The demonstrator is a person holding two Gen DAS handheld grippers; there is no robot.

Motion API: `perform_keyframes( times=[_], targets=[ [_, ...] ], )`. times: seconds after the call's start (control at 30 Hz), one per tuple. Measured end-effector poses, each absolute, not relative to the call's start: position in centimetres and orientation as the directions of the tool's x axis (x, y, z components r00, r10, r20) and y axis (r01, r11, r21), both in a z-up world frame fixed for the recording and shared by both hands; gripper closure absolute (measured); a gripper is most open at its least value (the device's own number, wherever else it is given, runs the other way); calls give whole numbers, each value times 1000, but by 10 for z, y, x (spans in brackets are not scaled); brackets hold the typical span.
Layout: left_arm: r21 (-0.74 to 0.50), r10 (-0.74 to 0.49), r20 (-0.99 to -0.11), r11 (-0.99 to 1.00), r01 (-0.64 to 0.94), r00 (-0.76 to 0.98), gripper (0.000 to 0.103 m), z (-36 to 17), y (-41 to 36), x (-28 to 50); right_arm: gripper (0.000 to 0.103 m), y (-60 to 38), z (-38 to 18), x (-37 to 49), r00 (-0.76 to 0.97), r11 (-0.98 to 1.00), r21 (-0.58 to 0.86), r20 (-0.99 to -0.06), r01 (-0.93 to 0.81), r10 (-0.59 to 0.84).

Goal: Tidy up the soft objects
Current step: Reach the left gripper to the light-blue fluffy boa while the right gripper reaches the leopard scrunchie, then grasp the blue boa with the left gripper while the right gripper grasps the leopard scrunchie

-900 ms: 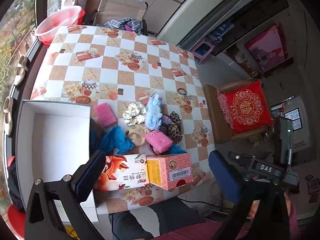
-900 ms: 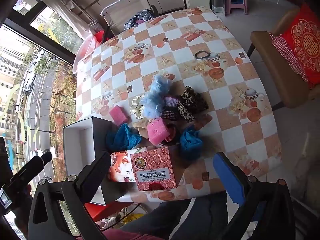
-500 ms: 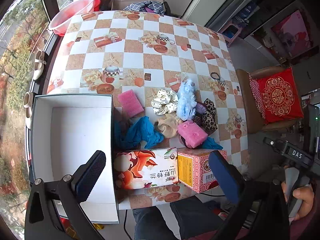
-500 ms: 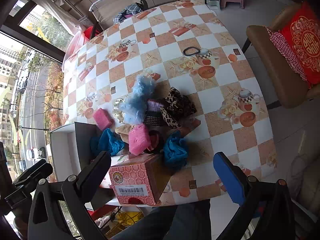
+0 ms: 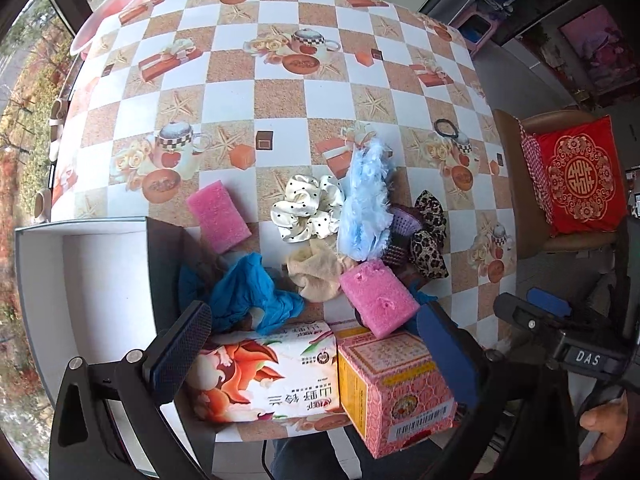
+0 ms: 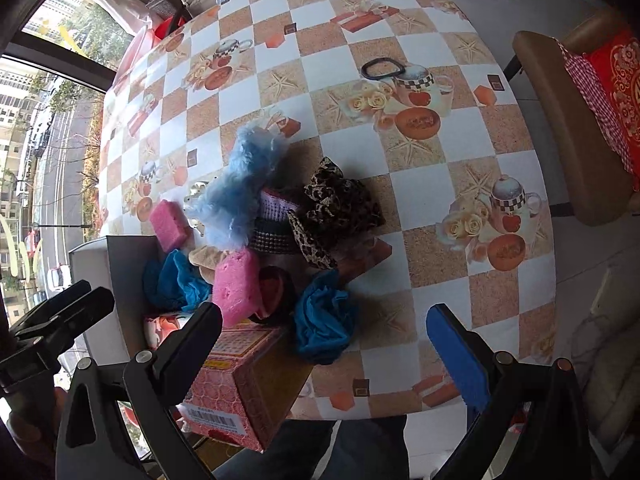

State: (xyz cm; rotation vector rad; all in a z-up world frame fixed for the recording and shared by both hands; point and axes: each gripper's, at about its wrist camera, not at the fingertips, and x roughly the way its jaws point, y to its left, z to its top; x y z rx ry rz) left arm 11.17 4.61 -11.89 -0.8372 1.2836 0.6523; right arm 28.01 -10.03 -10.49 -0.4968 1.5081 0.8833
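Both the left gripper [image 5: 314, 354] and right gripper [image 6: 336, 348] are spread wide, holding nothing. Soft pile's at twelve o'clock: fluffy light-blue scrunchie [image 5: 366, 200], pink rectangular sponge [image 5: 378, 298], white open cardboard box [image 5: 86, 276] at nine.

The tabletop [image 5: 280, 92] is evenly lit by daylight from the window [image 6: 48, 128] at left, soft shadows are cast rightward, and edges are strongly bent and darkened by fisheye distortion.

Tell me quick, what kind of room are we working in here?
Most likely a home dining or living area. The table wears a checkered teapot-print cloth, a brown chair with a red cushion stands beside it, and a big window looks out on apartment blocks.
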Motion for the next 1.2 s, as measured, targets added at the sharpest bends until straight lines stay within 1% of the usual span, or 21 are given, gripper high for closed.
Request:
perform_keyframes(
  times=[0.17,0.27,0.33,0.4,0.47,0.57,0.67,0.73,0.8,0.9,0.97,1.03,1.13,1.2],
  targets=[
    [-128,-52,-991,600,-790,121,0,-161,55,152,0,-96,-136,292,-169,611,205,-979,-764,117],
    [-65,-36,-998,644,-763,54,0,-187,60,176,0,-90,-155,298,-160,600,172,-984,-781,73],
    [-25,-28,-1000,667,-744,9,0,-203,63,188,0,-84,-169,300,-168,592,174,-984,-787,67],
    [24,3,-1000,677,-736,-30,0,-214,69,194,0,-77,-183,302,-183,585,191,-980,-788,74],
    [64,27,-998,679,-731,-63,0,-223,75,199,0,-70,-198,302,-189,576,182,-981,-797,48],
    [129,95,-992,675,-726,-87,0,-230,91,210,0,-59,-217,304,-178,561,158,-984,-813,19],
    [184,179,-980,645,-742,-88,0,-226,119,220,0,-48,-220,320,-82,554,79,-996,-829,19],
    [227,247,-965,594,-772,-93,0,-213,143,221,0,-43,-216,338,19,565,-6,-1000,-825,17],
    [187,227,-971,548,-815,-70,0,-196,167,211,0,-45,-208,361,83,606,-53,-996,-794,21],
    [69,157,-987,532,-844,18,0,-178,177,200,0,-54,-195,390,46,667,29,-994,-744,94],
    [17,92,-995,564,-825,42,0,-183,168,202,0,-61,-183,404,33,676,52,-993,-735,113],
    [10,51,-998,606,-796,27,0,-188,152,219,0,-71,-187,406,7,681,82,-992,-728,127],
    [35,36,-999,659,-751,-15,0,-203,127,235,0,-83,-197,408,-31,685,121,-989,-719,142],
    [54,30,-999,686,-726,-46,0,-214,115,245,0,-68,-202,409,-47,678,129,-989,-724,139]
  ],
)
